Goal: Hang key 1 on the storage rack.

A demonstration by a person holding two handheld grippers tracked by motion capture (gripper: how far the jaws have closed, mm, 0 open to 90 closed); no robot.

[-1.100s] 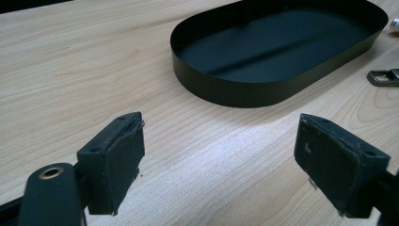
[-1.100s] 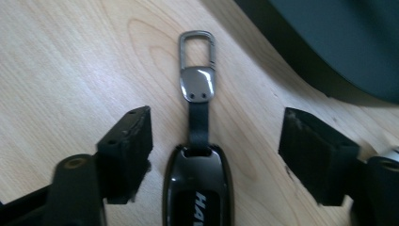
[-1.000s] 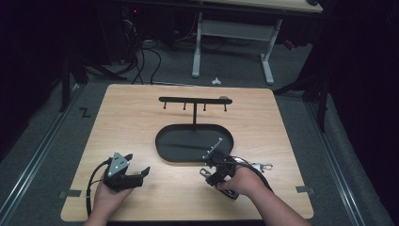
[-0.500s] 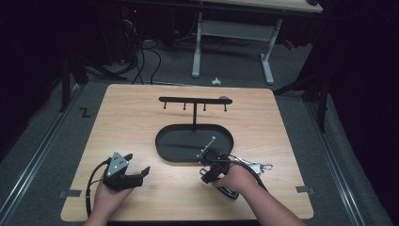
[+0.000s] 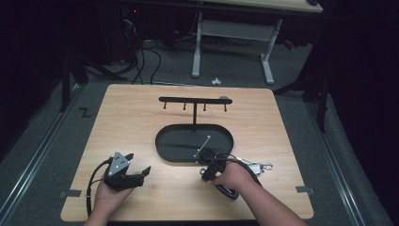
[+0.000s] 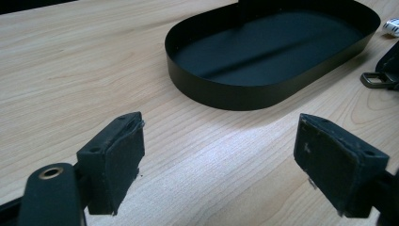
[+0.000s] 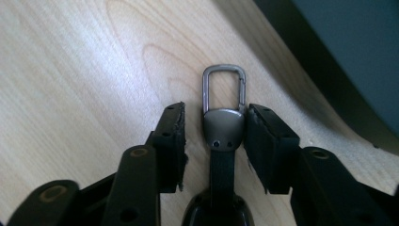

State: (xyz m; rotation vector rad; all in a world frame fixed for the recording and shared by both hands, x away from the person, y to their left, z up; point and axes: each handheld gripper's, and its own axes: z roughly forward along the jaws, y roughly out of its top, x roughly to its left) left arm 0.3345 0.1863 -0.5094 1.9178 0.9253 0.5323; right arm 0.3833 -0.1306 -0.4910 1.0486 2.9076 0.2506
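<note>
While parked on the near-left part of the wooden table (image 5: 141, 117), left gripper (image 5: 136, 175) released, jaws spread wide over bare wood, nothing between them, pointing toward the black oval tray (image 6: 221, 92). Tray near table centre, empty apart from shadow, thin post rising from its far side to a black hook rack (image 5: 194, 100) with small pegs hanging under the bar. Right gripper (image 7: 214, 141) just beside the tray's near-right rim, jaws partly closed around a metal snap clip (image 7: 224, 101) on a dark strap; right pad looks touching the clip's grey cap, small gap on the left pad, so firm clench or not: cannot tell. Clip lying on wood close to tray wall, tray edge crowding the right side of the right gripper view. Keys and another clasp (image 5: 261, 166) on the table right of the right hand (image 5: 230, 176). Beyond the table: grey floor, cables (image 5: 141, 56), white desk legs (image 5: 233, 42).
</note>
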